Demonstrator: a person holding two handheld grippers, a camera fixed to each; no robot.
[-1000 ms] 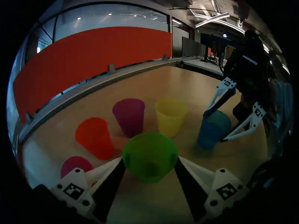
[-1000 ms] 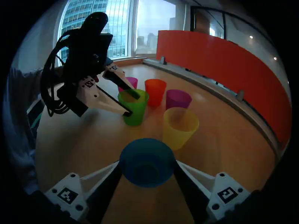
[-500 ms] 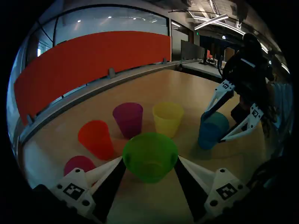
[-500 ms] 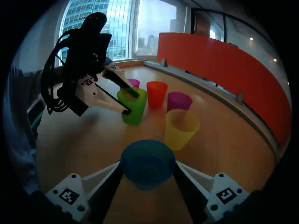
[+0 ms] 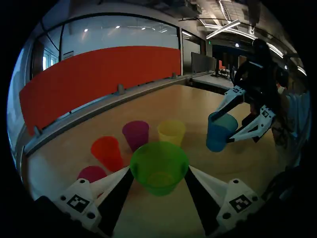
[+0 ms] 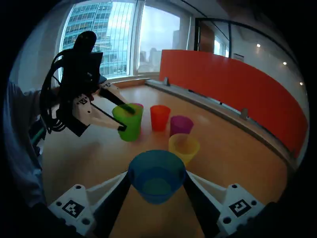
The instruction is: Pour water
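My left gripper [image 5: 159, 176] is shut on a green cup [image 5: 159, 166], held upright above the wooden table [image 5: 186, 103]. My right gripper [image 6: 156, 182] is shut on a blue cup [image 6: 156, 180], also upright and lifted off the table. In the left gripper view the blue cup [image 5: 218, 131] hangs in the air at the right, between the right gripper's white fingers [image 5: 253, 129]. The right gripper view has the green cup [image 6: 128, 121] at the left, in the left gripper [image 6: 126, 118]. Whether either cup holds water I cannot tell.
An orange cup [image 5: 107, 152], a purple cup [image 5: 136, 134], a yellow cup [image 5: 171, 132] and a magenta cup [image 5: 92, 174] stand on the table between the two held cups. A red partition [image 5: 99, 75] runs along the table's far edge. A person's sleeve [image 6: 20, 150] is at left.
Both grippers have risen with their cups: the blue cup has come off the table and the green cup is higher. The standing cups look smaller and farther below.
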